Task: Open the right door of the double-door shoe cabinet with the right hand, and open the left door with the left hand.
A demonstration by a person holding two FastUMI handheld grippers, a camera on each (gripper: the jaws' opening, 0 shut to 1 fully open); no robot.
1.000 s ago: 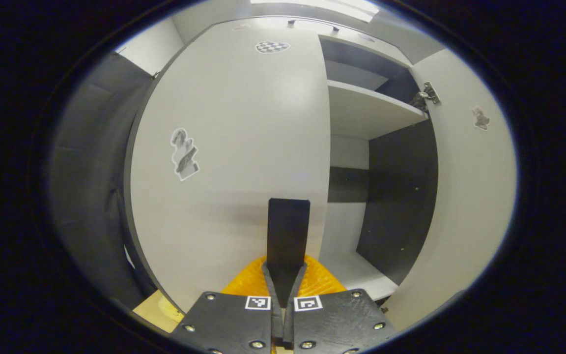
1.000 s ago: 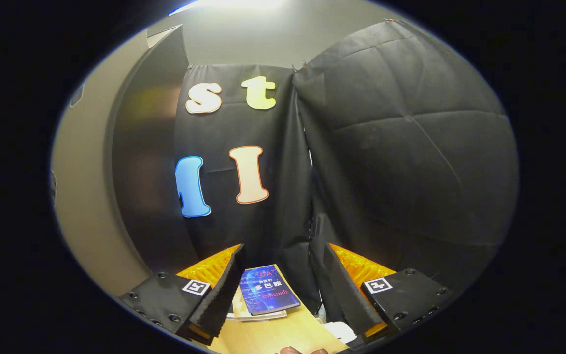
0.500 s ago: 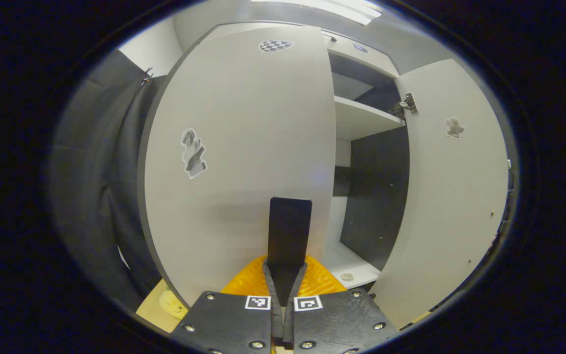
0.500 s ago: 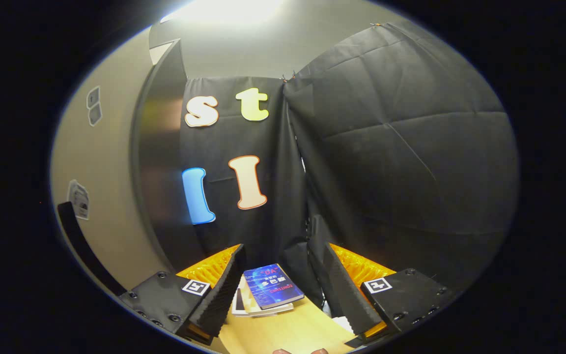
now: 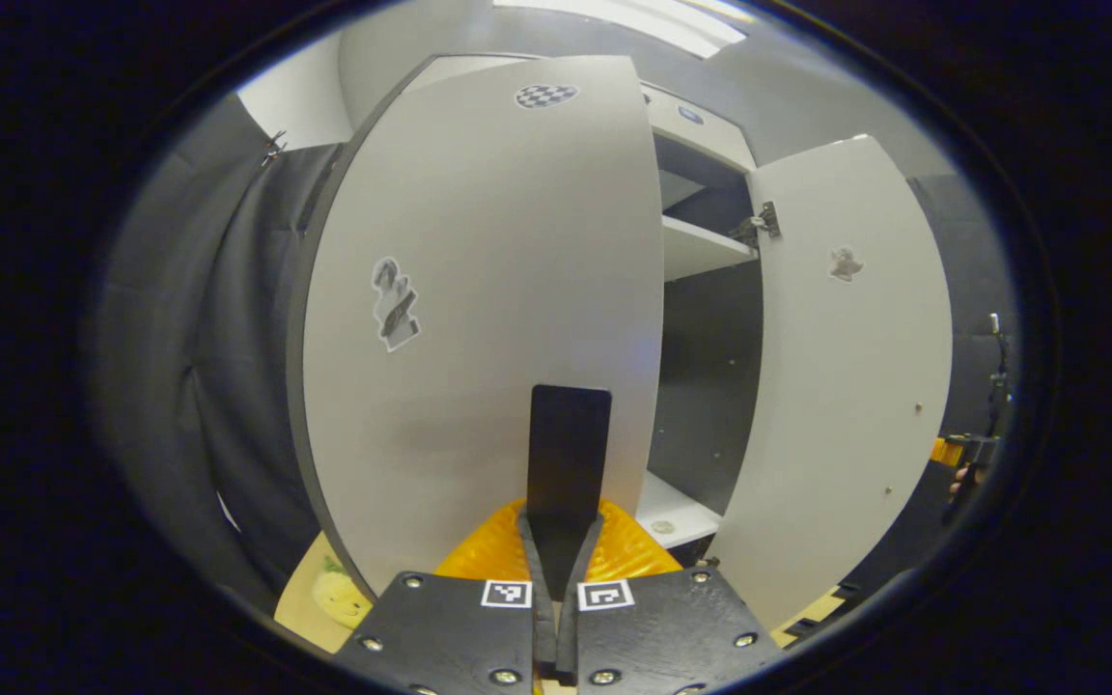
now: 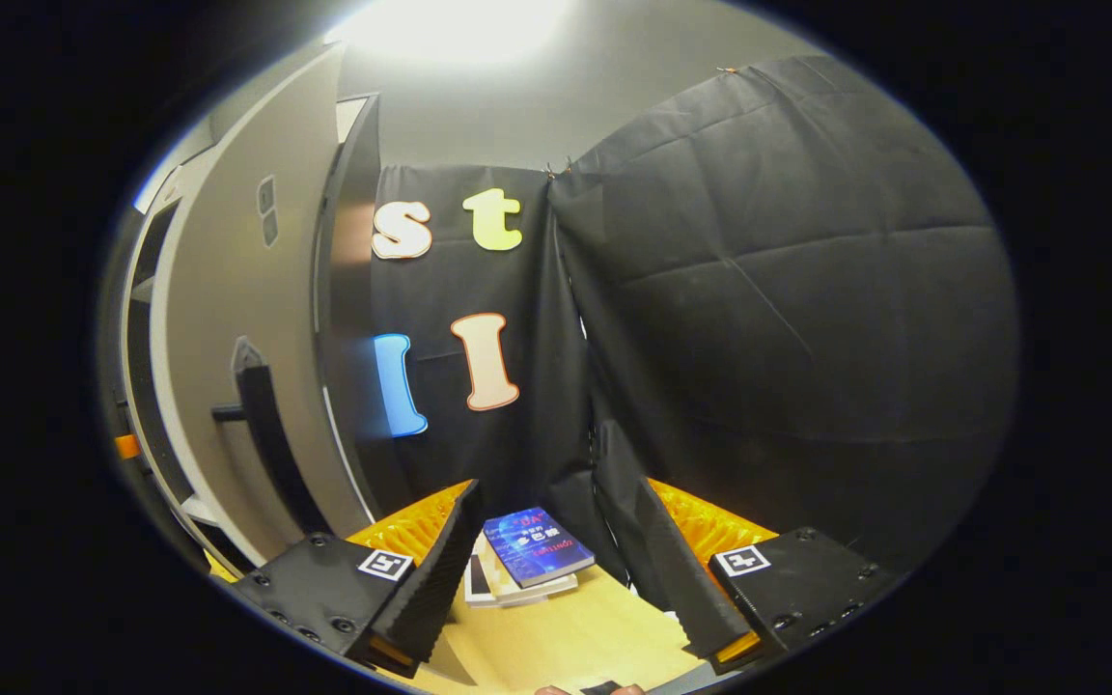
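Now pale left door [image 5: 488,319] ajar, stickered, right door [image 5: 846,386] open

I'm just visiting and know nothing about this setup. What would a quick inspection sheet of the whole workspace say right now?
Surface: wooden floor, bare patch between the right gripper's fingers.
Job's things: shoe cabinet's left door partly open; right door swung wide; a shelf shows inside.
Clutter: a stack of books on the floor; stickers on both doors.
Grippers: left gripper shut on the left door's handle; right gripper open, holding nothing, pointed away from the cabinet.
Cables: nothing seen.
Surroundings: black cloth wall; ceiling light.
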